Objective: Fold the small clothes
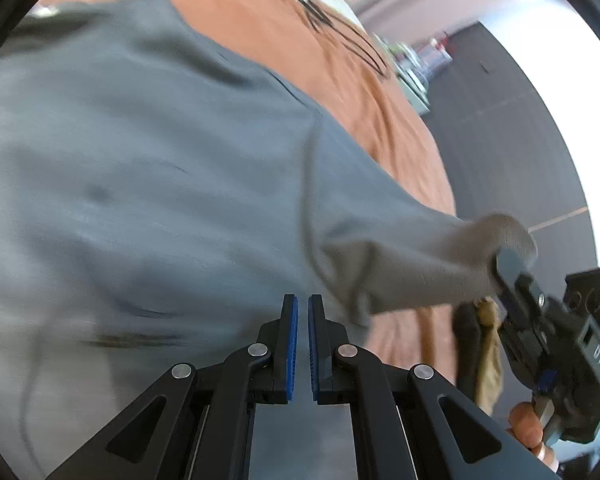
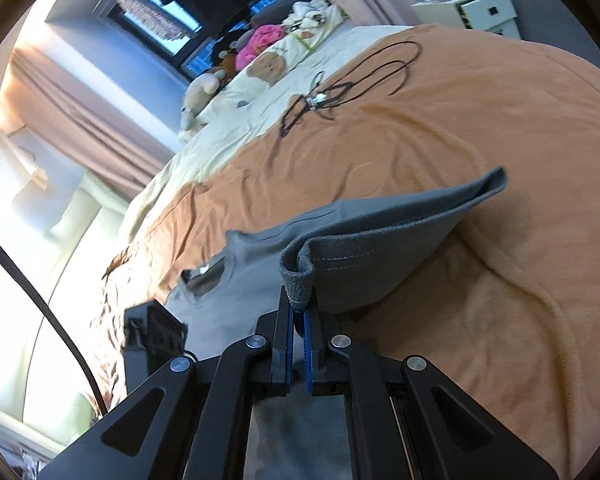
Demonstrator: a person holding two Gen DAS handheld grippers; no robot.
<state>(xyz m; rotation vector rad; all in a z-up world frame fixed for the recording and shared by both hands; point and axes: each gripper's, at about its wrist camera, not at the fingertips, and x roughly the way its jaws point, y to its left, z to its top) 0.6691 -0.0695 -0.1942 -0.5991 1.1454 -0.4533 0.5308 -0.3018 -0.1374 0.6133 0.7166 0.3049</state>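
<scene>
A grey T-shirt (image 1: 140, 168) lies spread on an orange blanket (image 1: 340, 52). My left gripper (image 1: 303, 304) hovers over the shirt's lower part, jaws nearly shut with a thin gap and nothing between them. My right gripper (image 2: 298, 304) is shut on the hem of the shirt's sleeve (image 2: 298, 276) and lifts that side off the blanket (image 2: 500, 120); the raised cloth (image 2: 380, 248) folds over toward the shirt's body. The right gripper also shows in the left wrist view (image 1: 508, 268), pinching the sleeve end (image 1: 496, 236).
A black cable (image 2: 340, 84) lies on the blanket farther up the bed. Pillows and soft toys (image 2: 260, 44) sit at the bed's head by the window. A white nightstand (image 2: 472, 8) stands beside the bed. Dark floor (image 1: 500, 120) lies past the bed's edge.
</scene>
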